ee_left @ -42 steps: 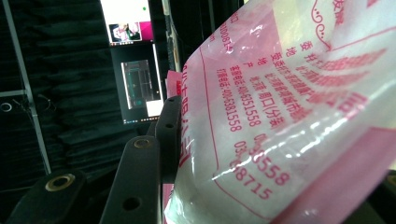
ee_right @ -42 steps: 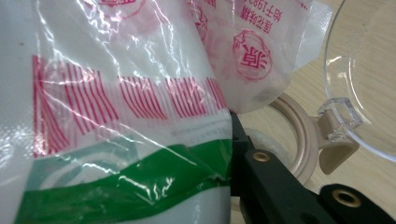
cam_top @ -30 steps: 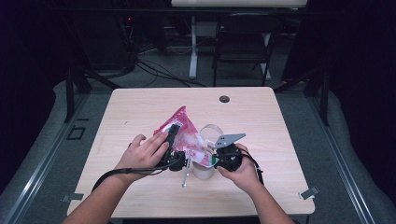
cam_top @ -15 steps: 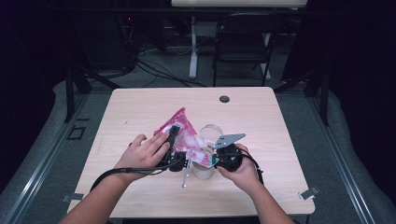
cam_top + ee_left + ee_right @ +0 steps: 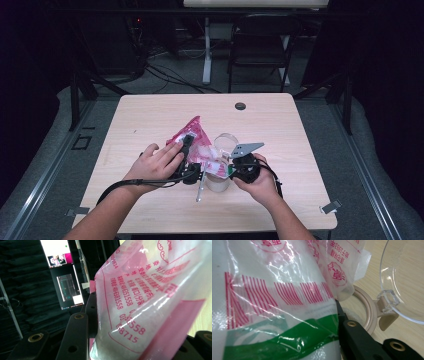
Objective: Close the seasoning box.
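Observation:
A pink and white plastic bag (image 5: 200, 145) of white grains is held up between both grippers over the middle of the table. My left gripper (image 5: 186, 141) is shut on the bag's pink side; in the left gripper view the bag (image 5: 150, 302) fills the gap between the jaws. From the right, my right gripper (image 5: 223, 170) is shut on the bag's lower corner, and its view shows the green-striped bag (image 5: 274, 302) hiding one jaw. Below the bag stands a tan-rimmed jar (image 5: 217, 184) with its clear hinged lid (image 5: 226, 141) flipped open. The jar's rim (image 5: 372, 315) and lid (image 5: 407, 277) lie just past the right jaw.
A thin metal utensil (image 5: 201, 186) lies on the wooden table (image 5: 150, 120) beside the jar. A small black round cap (image 5: 240, 106) sits near the far edge. A folding chair (image 5: 260, 45) and cables stand beyond the table.

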`<action>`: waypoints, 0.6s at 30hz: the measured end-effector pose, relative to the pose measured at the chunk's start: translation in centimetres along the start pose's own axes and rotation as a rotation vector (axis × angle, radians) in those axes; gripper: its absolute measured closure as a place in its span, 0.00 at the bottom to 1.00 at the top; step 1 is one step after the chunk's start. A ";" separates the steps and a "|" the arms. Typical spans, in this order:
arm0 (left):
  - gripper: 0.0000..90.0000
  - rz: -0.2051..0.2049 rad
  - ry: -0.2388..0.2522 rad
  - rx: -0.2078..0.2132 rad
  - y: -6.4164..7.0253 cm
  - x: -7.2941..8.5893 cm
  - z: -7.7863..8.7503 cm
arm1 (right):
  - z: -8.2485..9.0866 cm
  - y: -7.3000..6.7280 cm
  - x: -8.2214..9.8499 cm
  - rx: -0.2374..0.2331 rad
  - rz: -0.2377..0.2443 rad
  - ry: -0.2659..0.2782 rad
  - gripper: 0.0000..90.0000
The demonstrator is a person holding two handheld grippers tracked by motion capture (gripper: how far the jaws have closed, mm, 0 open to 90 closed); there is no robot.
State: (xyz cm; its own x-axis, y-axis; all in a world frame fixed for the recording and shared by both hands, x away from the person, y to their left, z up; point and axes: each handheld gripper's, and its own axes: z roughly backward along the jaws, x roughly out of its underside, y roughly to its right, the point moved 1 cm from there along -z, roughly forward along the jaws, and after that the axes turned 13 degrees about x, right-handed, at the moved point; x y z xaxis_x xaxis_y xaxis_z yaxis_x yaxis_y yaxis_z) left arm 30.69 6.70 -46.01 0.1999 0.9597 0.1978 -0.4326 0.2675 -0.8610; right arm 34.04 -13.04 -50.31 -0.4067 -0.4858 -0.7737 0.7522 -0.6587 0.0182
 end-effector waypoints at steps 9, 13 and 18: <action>0.73 -0.004 0.005 -0.004 0.0 -0.1 0.0 | 0.0 0.1 0.0 0.004 -0.006 0.003 1.00; 0.73 0.000 0.004 -0.001 0.0 -0.1 0.0 | 0.1 0.1 0.0 0.005 -0.003 0.002 1.00; 0.73 -0.001 0.001 -0.004 0.0 -0.1 0.1 | 0.1 0.1 0.0 0.009 -0.001 0.006 1.00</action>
State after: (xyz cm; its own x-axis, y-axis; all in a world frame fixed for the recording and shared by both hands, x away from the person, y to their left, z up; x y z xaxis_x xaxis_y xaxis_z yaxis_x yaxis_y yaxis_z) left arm 30.61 6.56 -45.99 0.2014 0.9593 0.1977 -0.4293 0.2679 -0.8625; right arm 34.05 -13.16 -50.20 -0.4047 -0.4814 -0.7775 0.7471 -0.6643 0.0225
